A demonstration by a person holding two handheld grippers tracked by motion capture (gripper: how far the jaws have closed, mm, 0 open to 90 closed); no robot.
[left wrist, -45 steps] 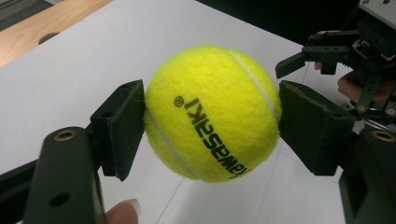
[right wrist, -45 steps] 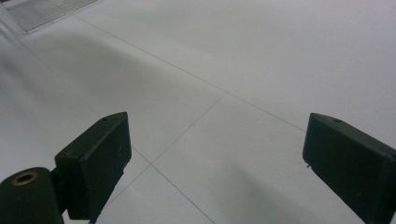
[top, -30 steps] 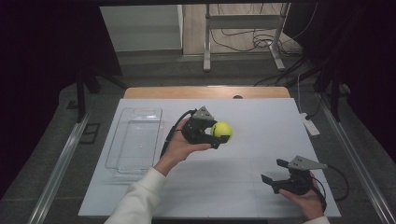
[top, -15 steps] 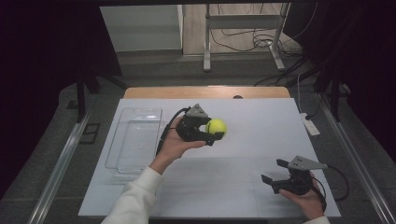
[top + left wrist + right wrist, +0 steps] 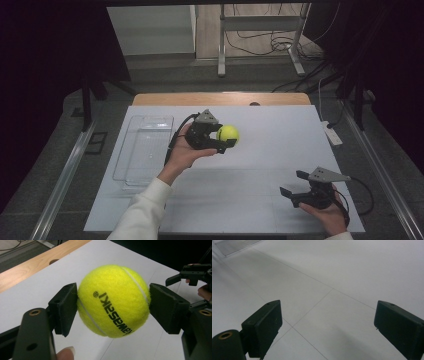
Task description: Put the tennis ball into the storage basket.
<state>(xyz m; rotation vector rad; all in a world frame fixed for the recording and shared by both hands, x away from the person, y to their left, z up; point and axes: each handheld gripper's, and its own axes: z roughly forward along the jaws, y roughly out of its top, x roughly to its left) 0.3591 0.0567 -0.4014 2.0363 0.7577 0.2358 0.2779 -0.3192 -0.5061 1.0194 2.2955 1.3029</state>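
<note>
Pinching the tennis ball [image 5: 228, 133] above the table, the left gripper [image 5: 223, 139] sits right of the clear tray [image 5: 145, 150]; the right gripper [image 5: 294, 183] rests spread, farther off.

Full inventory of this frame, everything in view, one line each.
yellow felt tennis ball: 1, yellow with black lettering, clamped between the left hand-held gripper's pads above the table
clear plastic tray: 1, transparent, left side of the table
white tabletop: 1, white over a wooden edge at the far side
small white device: 1, white, table's right edge
metal stand: 1, grey, on the floor behind
left hand-held gripper: 1, black, raised mid-table
right hand-held gripper: 1, black, open, near right corner
</note>
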